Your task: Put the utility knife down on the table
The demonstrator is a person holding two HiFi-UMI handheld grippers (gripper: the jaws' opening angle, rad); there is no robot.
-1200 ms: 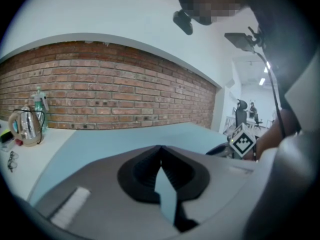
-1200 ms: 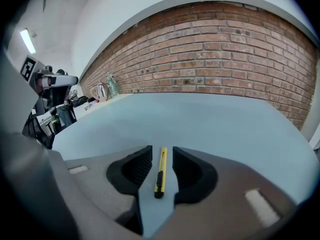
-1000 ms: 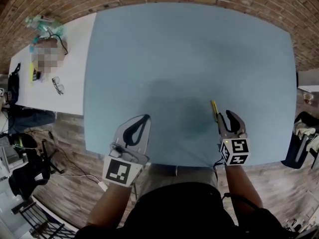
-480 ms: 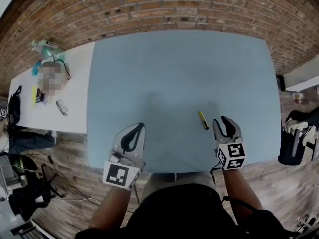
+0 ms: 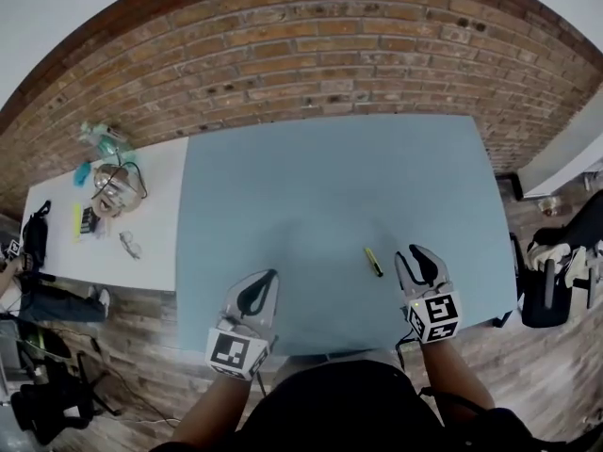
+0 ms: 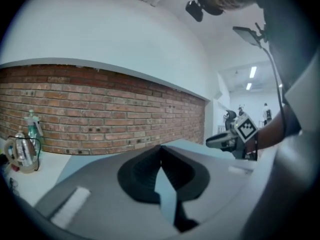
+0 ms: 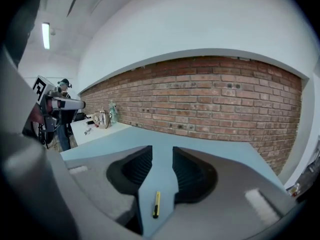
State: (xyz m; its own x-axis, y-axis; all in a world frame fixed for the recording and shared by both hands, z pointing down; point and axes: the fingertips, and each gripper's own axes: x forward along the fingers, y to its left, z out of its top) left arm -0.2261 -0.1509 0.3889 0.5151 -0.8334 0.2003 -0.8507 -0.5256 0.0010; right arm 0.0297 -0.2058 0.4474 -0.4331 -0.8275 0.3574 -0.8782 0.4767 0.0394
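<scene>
Knife: yellow, lying flat on the blue table, just at 10 o'clock of your right gripper and not touching it. Right gripper: jaws apart, holding nothing. Left gripper: jaw tips together, holding nothing, at 8 o'clock of the knife. White side table with clutter at 9 o'clock; brick wall at 12.

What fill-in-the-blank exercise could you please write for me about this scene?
1. The utility knife lies on the ____ table.
2. The right gripper holds nothing and its jaws are ____.
3. The left gripper holds nothing and its jaws are ____.
4. The wall behind the table is made of ____.

Missing words: blue; open; shut; brick.
</scene>
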